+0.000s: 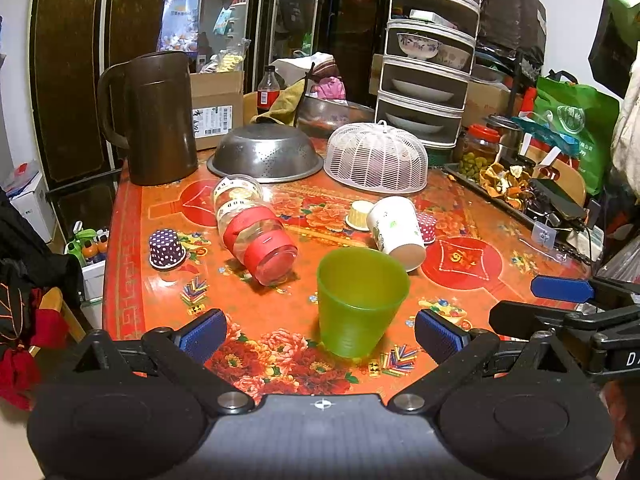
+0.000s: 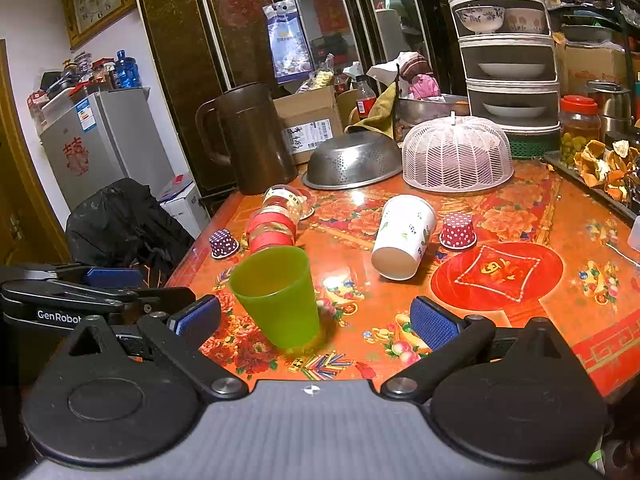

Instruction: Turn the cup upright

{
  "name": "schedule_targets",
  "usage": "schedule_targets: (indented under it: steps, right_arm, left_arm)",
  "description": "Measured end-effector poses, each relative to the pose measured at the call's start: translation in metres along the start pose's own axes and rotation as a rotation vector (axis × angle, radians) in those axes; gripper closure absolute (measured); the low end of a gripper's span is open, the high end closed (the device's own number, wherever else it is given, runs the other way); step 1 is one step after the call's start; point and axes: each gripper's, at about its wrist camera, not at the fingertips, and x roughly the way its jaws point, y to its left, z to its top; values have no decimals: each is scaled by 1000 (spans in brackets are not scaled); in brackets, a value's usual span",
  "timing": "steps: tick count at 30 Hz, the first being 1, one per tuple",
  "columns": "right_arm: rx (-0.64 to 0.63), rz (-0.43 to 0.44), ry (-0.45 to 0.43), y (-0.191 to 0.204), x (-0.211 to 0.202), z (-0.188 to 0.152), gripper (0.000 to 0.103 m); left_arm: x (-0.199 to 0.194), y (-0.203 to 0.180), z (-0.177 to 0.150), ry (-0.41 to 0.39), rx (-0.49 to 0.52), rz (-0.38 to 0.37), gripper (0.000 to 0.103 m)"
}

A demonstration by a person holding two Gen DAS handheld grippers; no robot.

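Note:
A green plastic cup (image 1: 360, 300) stands upright on the red flowered table, mouth up; it also shows in the right wrist view (image 2: 278, 294). A white paper cup (image 1: 396, 230) lies on its side behind it, base toward me, also in the right wrist view (image 2: 402, 236). A clear cup with red bands (image 1: 256, 236) lies on its side to the left (image 2: 276, 222). My left gripper (image 1: 320, 334) is open and empty, just in front of the green cup. My right gripper (image 2: 316, 316) is open and empty, the green cup just ahead between its fingers.
Small dotted cupcake cups (image 1: 166, 248) (image 2: 458, 230) sit upside down on the table. A brown pitcher (image 1: 154, 120), a steel colander (image 1: 266, 152) and a white mesh food cover (image 1: 376, 158) stand at the back. A tray of peels (image 1: 500, 184) lies right.

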Motion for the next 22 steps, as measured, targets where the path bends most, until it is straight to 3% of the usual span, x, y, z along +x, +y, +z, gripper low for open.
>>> schedule_targets:
  steps: [22]
  right_arm:
    - [13,6,8,-1,2,-2,1]
  left_arm:
    - [-3,-8,0,-36,31,5,2]
